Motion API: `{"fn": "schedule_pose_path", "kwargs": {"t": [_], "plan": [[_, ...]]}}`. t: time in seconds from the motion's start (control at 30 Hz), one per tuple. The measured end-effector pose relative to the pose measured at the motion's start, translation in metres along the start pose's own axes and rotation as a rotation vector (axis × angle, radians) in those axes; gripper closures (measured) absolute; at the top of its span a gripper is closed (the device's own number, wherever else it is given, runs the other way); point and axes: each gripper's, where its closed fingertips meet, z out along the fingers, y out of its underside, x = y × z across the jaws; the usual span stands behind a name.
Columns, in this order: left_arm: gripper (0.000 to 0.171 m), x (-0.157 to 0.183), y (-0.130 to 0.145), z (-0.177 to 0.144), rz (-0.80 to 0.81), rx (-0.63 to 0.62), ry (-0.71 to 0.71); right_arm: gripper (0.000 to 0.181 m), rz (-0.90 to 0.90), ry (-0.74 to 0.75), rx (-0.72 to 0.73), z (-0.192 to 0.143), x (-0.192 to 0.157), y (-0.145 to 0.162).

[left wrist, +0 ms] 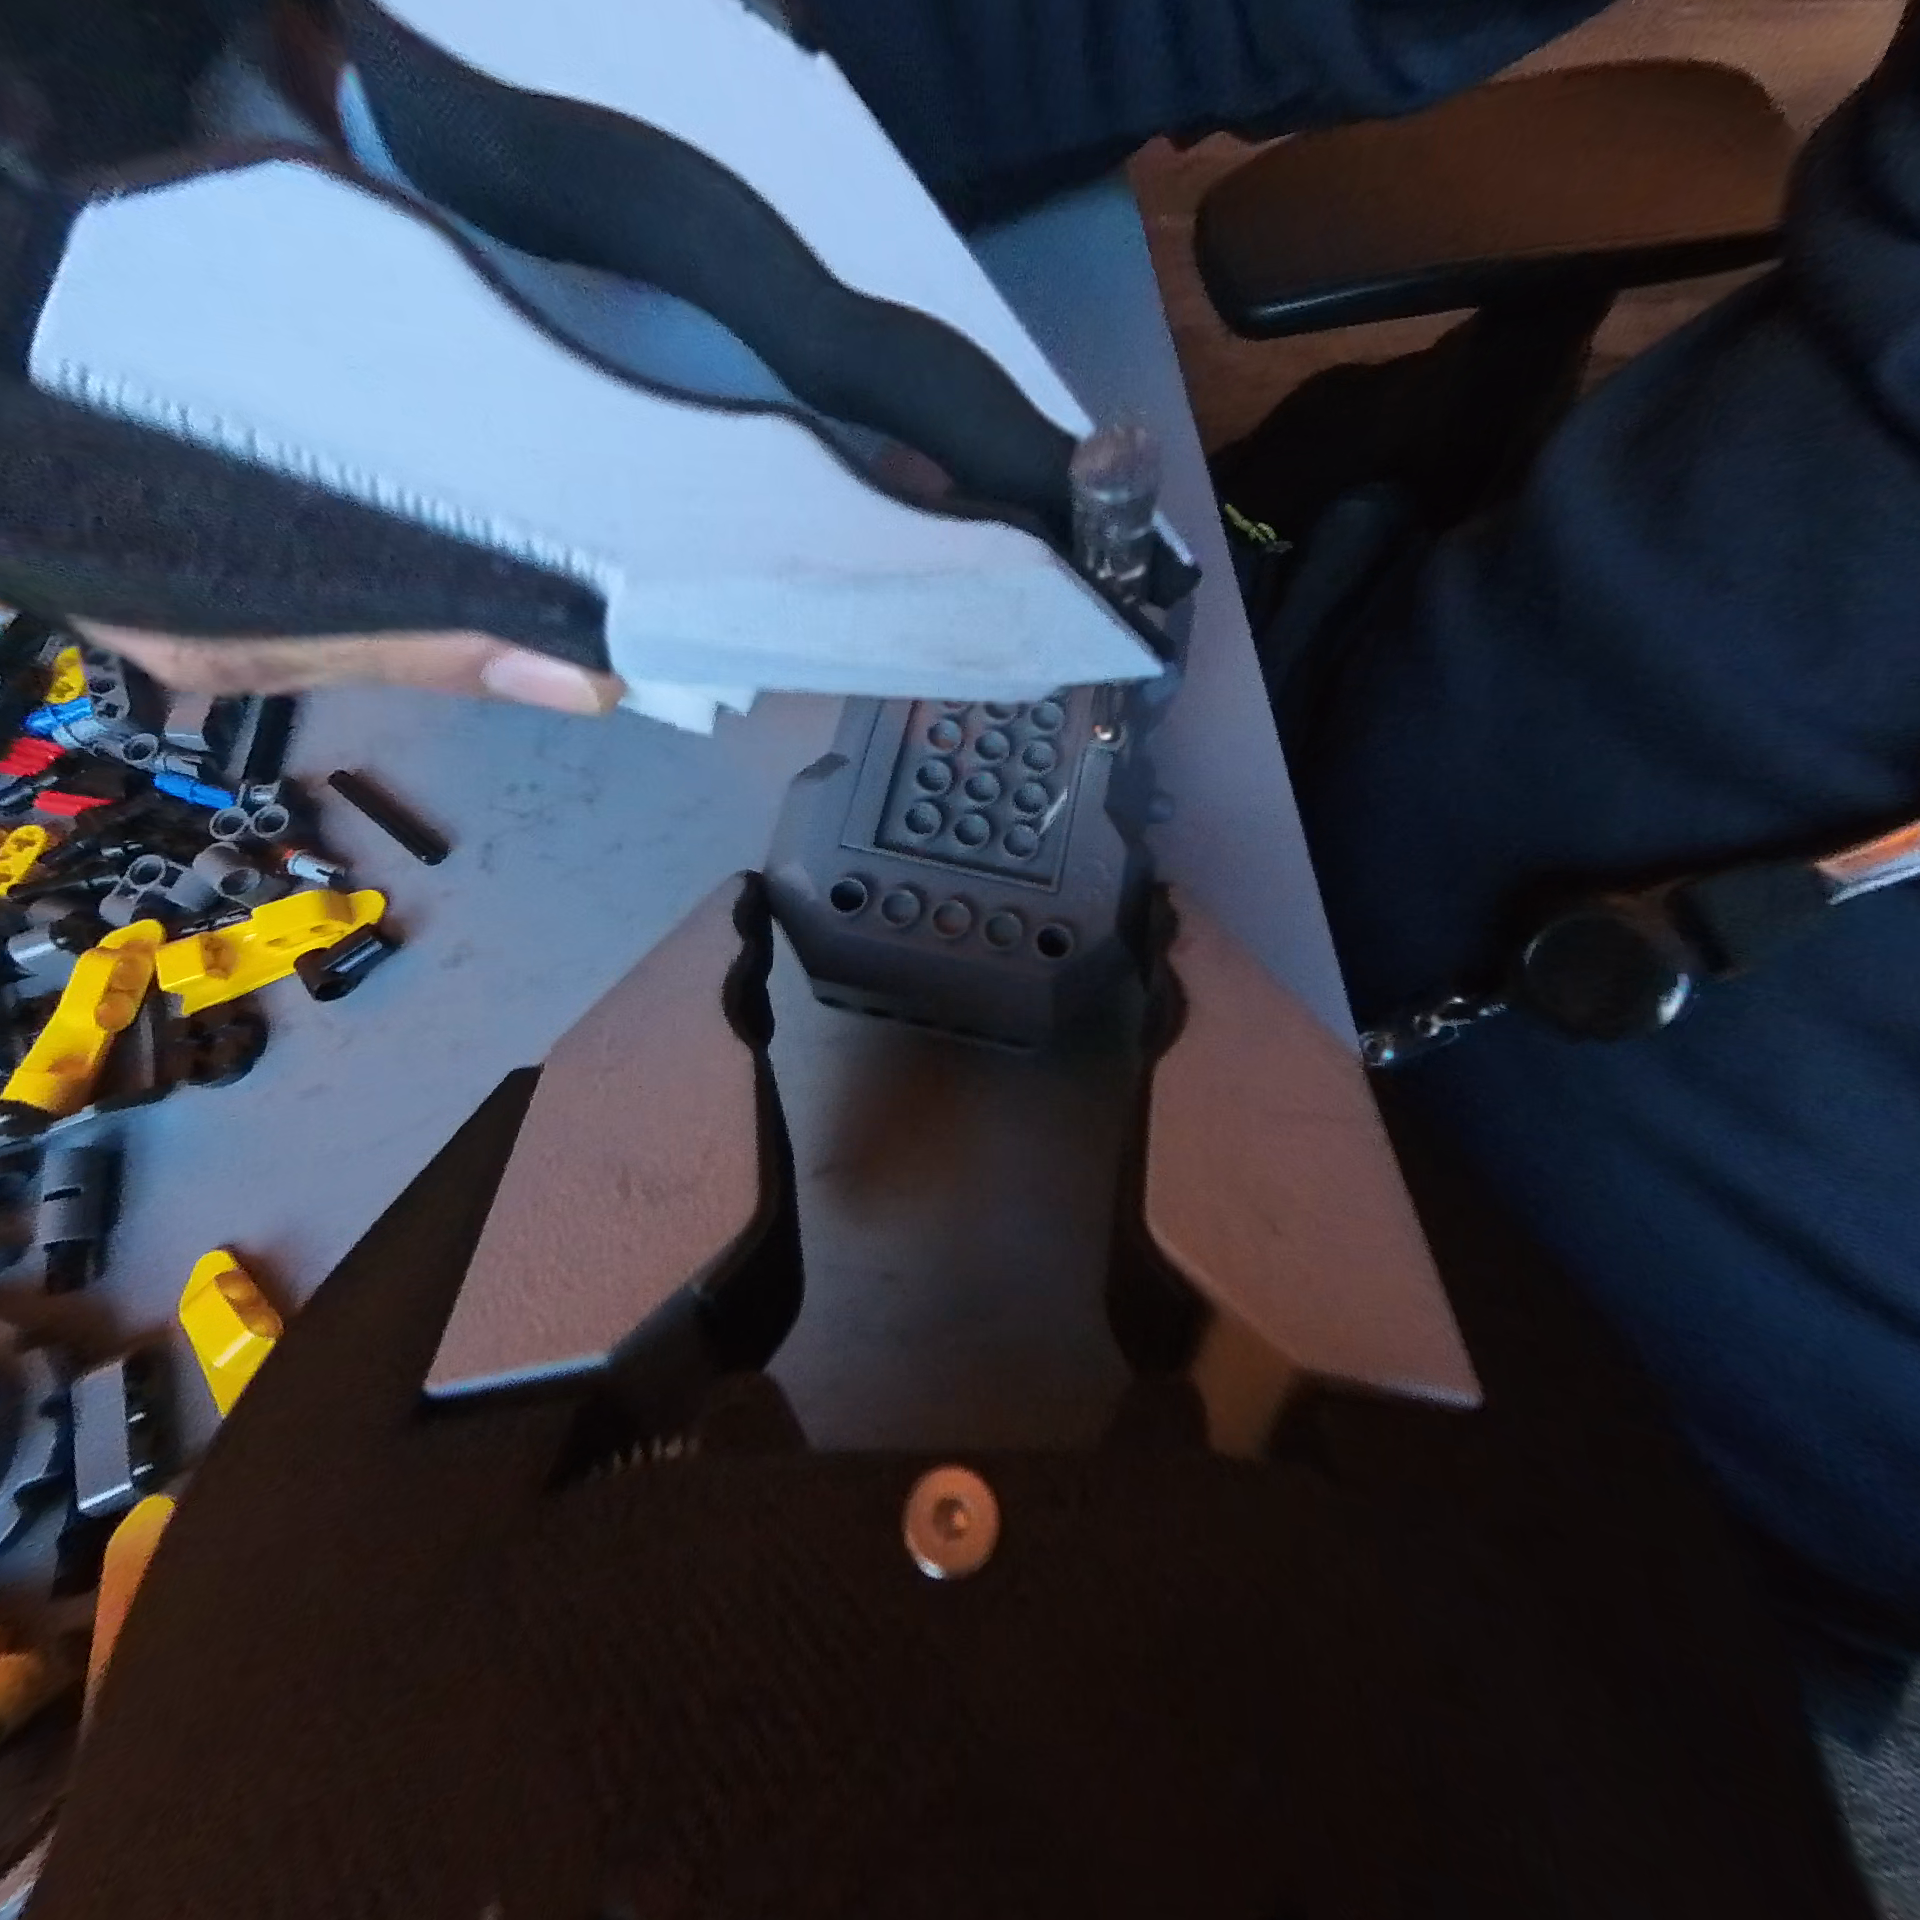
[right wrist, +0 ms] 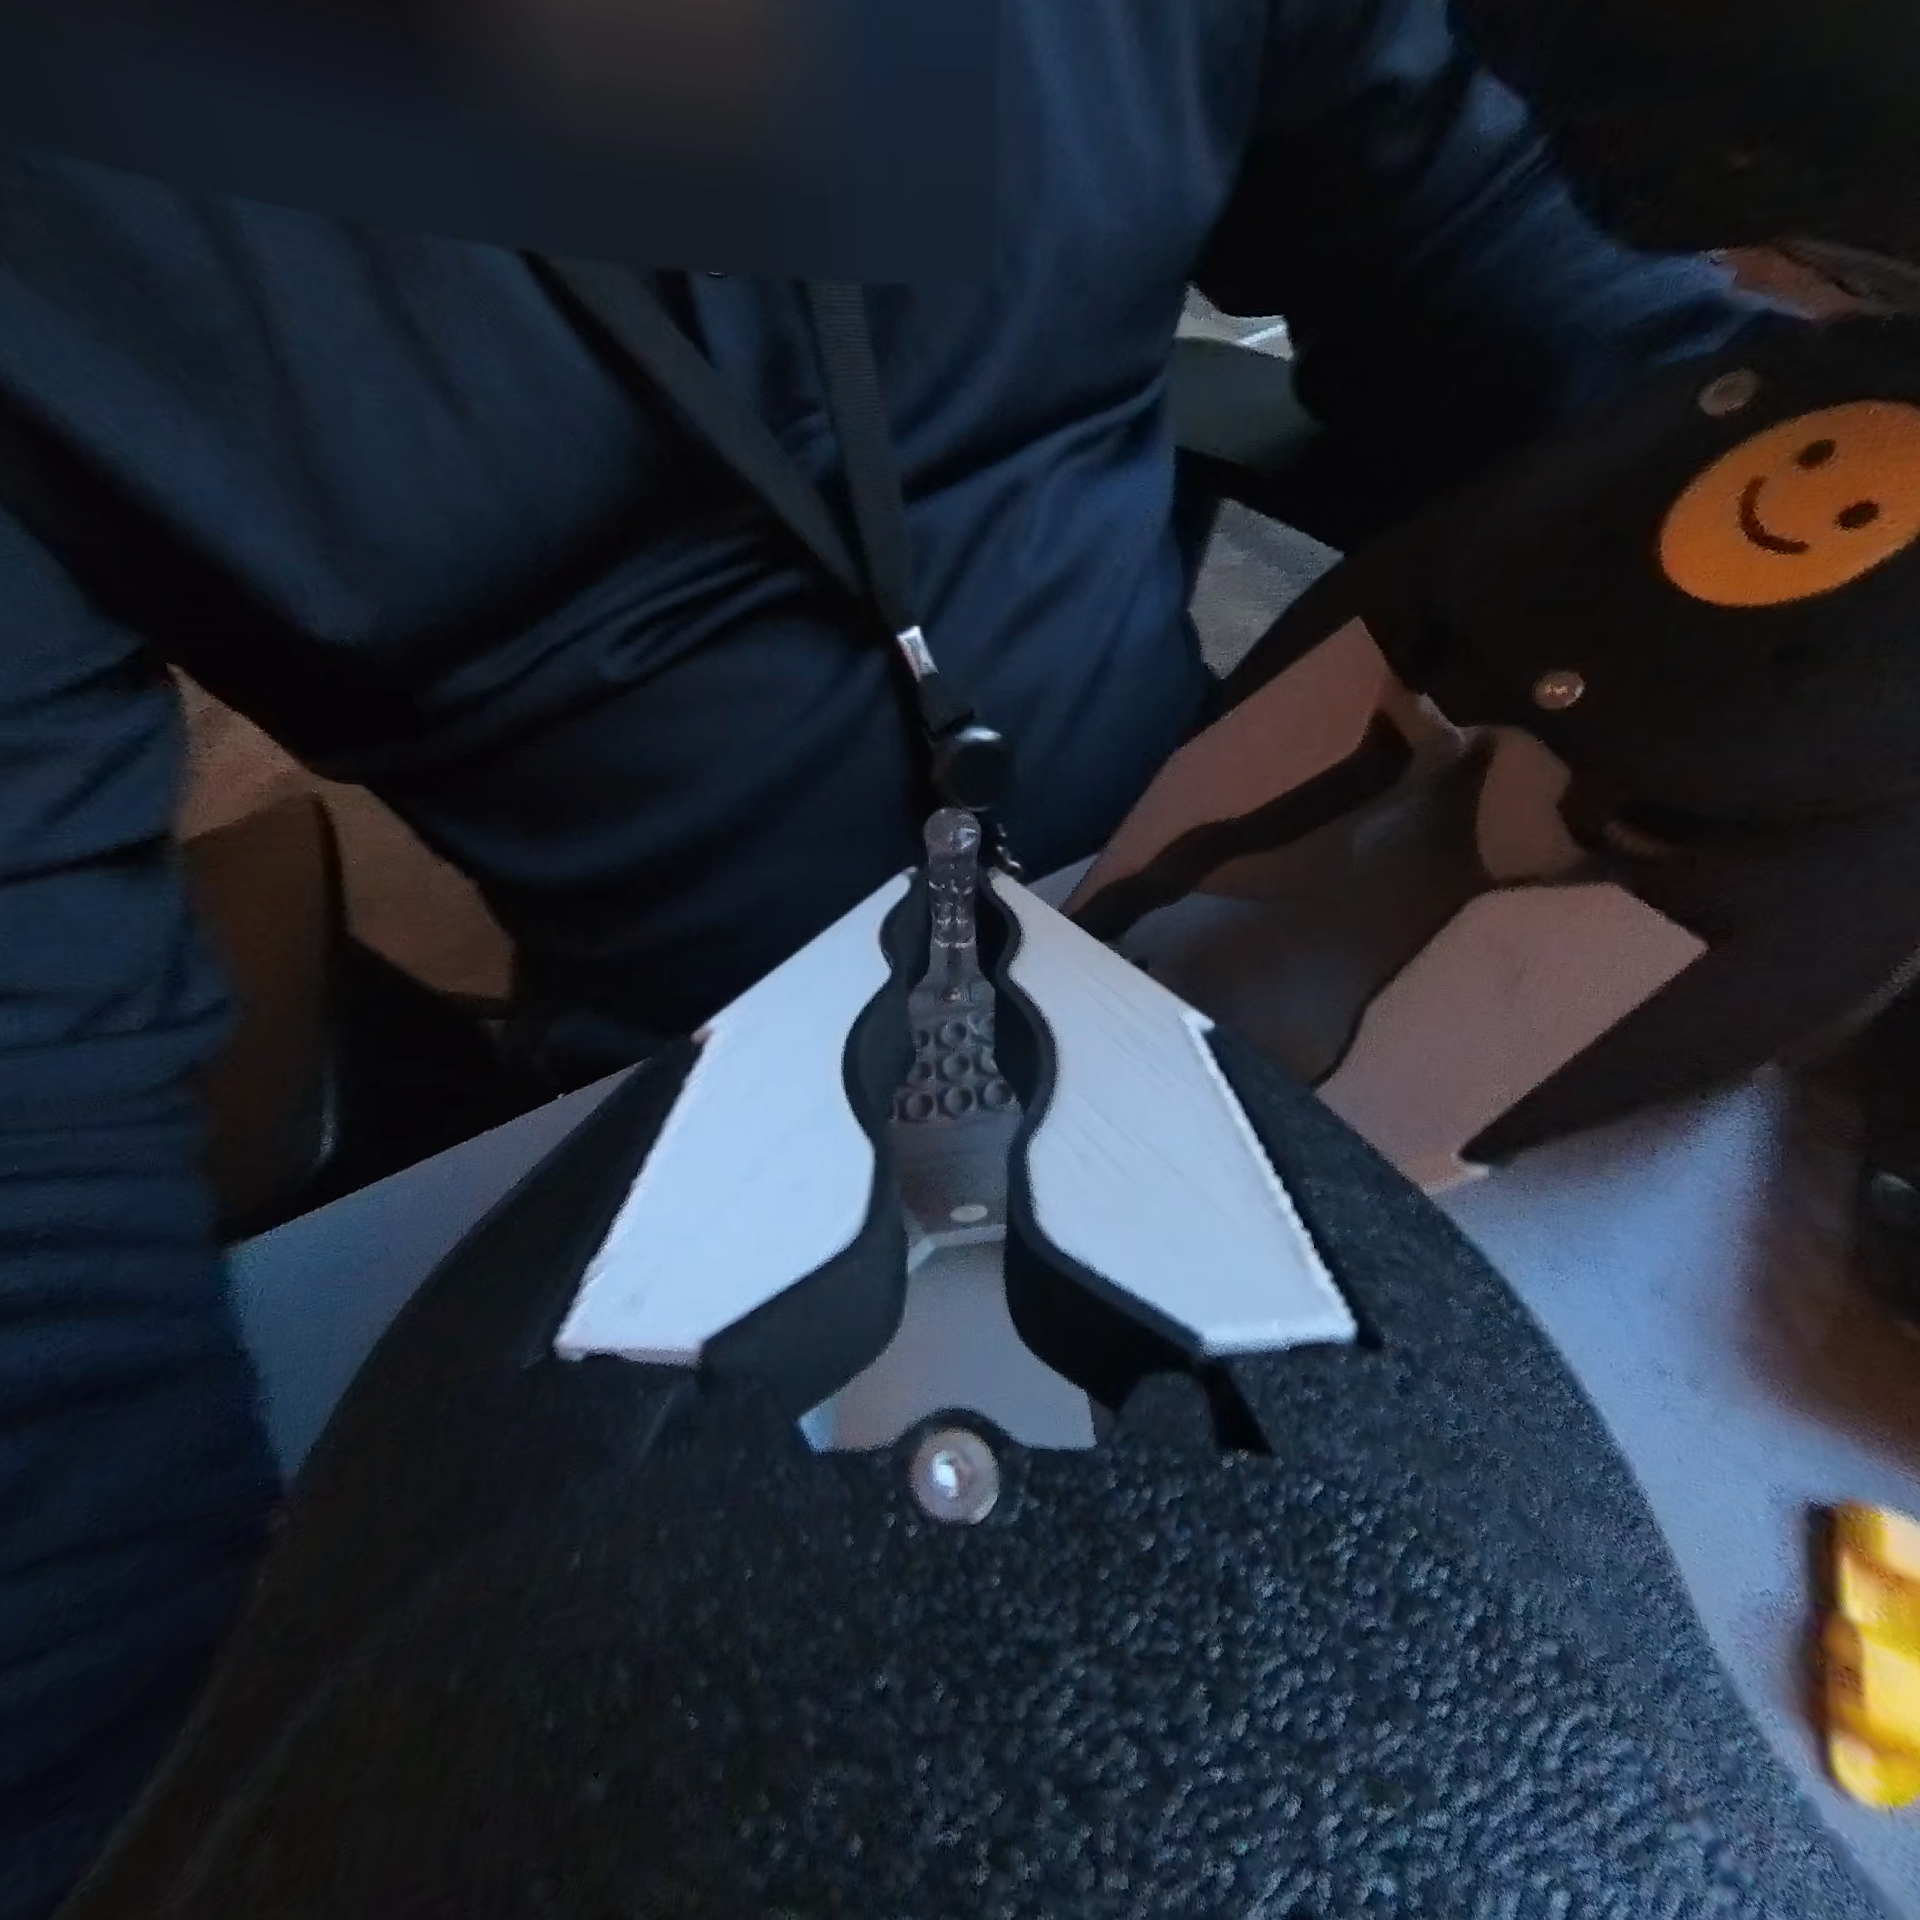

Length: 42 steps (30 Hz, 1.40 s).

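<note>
The left tool (left wrist: 951, 935) clamps the dark grey studded plastic block (left wrist: 966, 862) steady on the bench (left wrist: 582, 790), while the right tool (right wrist: 951, 914), directly above that block, pinches a small clear peg (right wrist: 951, 883) upright.

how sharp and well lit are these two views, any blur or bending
Left wrist view: dim, the white gripper smeared by motion blur, the dark studded block fairly sharp, the table edge splayed by the wide lens. Right wrist view: dark, the clear peg crisp, the yellow pieces soft at the frame edge.
</note>
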Motion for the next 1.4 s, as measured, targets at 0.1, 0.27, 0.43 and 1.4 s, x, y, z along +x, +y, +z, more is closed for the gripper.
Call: {"fn": "schedule_pose_path", "kwargs": {"t": [0.1, 0.27, 0.43, 1.4], "plan": [[0.103, 0.0, 0.0, 0.001, -0.004, 0.002, 0.003, 0.174, -0.04, -0.045, 0.052, 0.003, 0.001, -0.016], [0.103, 0.0, -0.001, 0.002, -0.048, -0.002, 0.008, 0.174, -0.003, 0.201, 0.117, -0.014, 0.013, -0.036], [0.103, -0.003, 0.0, 0.0, -0.24, 0.008, 0.008, 0.174, 0.083, 0.677, 0.178, -0.045, 0.023, -0.031], [0.104, -0.004, -0.019, -0.017, -0.704, 0.298, 0.0, 0.174, 0.199, 1.287, 0.42, -0.083, -0.016, 0.002]]}}
